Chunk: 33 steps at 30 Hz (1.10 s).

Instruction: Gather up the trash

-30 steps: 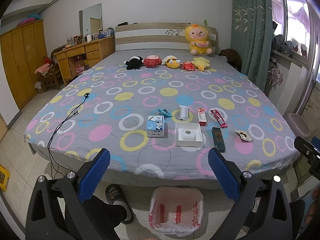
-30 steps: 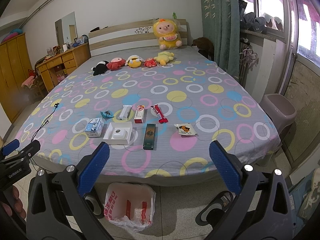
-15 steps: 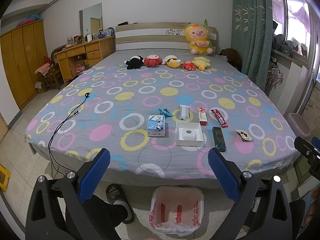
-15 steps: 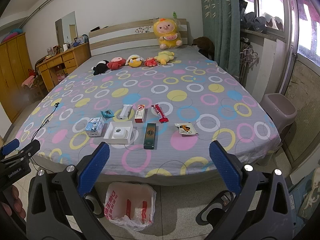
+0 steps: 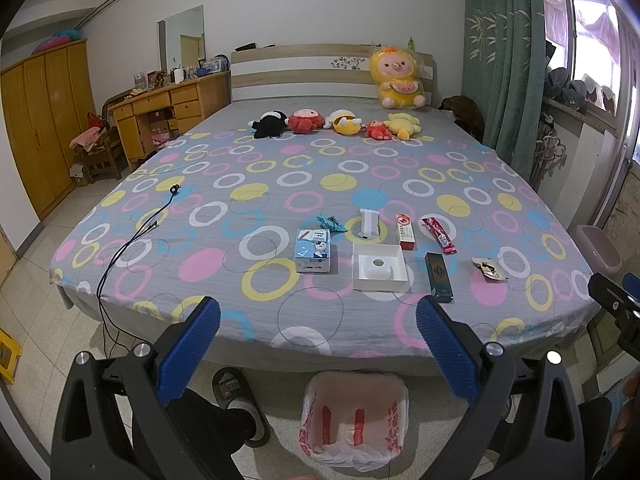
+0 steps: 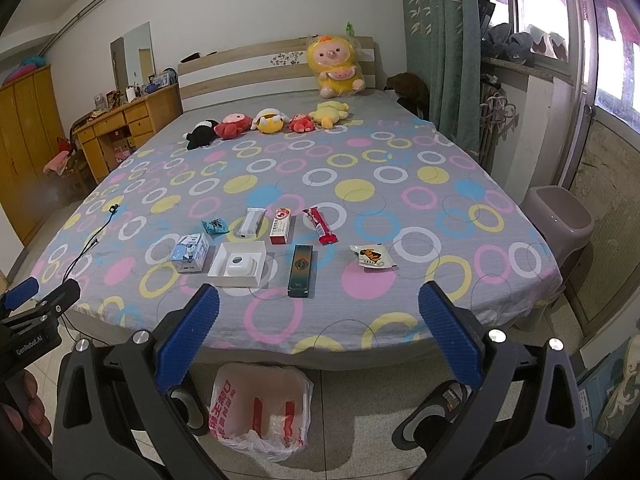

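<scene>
The trash lies in a loose cluster near the foot edge of the bed [image 5: 200, 248], toward the right corner. Nearest that edge are a blue-and-white carton [image 5: 313, 250], an open white box [image 5: 379, 267] and a dark slim box [image 5: 439, 277], with a torn wrapper [image 5: 489, 269] off toward the right side edge. A second row sits just behind: a crumpled teal wrapper [image 5: 330, 223], a white packet [image 5: 369, 223], a red-and-white box [image 5: 405, 231] and a red snack stick [image 5: 438, 235]. None of them touches another, so each can probably be picked singly without disturbing its neighbour.

On the floor, close below the foot edge and beneath the cluster, stands a trash bag [image 5: 354, 420] with its mouth open upward, placed, it seems, so that an item needs only a short carry over the edge and a drop.

The left gripper [image 5: 318, 322] and the right gripper [image 6: 319, 308] hover short of the foot edge, fingers spread wide and holding nothing, a stance suited to reaching in; no item has been picked up yet. The bag seems to hold nothing so far.

Plush toys [image 5: 340, 122] line the head edge, and a black cable [image 5: 132, 236] trails off the left corner; neither looks like trash.
</scene>
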Available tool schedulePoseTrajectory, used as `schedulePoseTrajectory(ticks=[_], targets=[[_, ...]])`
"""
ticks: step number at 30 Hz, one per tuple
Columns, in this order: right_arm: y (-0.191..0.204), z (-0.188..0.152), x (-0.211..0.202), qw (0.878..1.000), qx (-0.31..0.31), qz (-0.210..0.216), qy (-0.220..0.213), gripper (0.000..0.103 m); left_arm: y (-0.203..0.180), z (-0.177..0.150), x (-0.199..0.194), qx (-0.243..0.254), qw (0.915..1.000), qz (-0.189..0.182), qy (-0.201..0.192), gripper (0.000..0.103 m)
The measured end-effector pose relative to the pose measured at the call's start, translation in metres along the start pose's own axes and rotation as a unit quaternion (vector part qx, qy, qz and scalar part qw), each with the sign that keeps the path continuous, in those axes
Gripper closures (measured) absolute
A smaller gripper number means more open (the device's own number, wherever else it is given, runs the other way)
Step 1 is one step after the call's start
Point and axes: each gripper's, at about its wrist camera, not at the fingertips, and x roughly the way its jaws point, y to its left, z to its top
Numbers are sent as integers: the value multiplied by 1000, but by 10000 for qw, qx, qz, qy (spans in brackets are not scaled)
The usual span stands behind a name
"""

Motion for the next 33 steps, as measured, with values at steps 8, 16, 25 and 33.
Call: schedulePoseTrajectory(ticks=[8,16,25,33], targets=[[0,1,0,10000,-5,-2,17,5,0,0,0,2,10000,-3,1,7],[0,0,0,10000,-15,-8,21,5,0,0,0,10,10000,9,0,7],[-1,0,0,10000,-13,-15,34,5,0,0,0,12,10000,2,4,7],[-3,0,-2,10000,-16,-23,52,5,0,0,0,6,10000,5,15,7]])
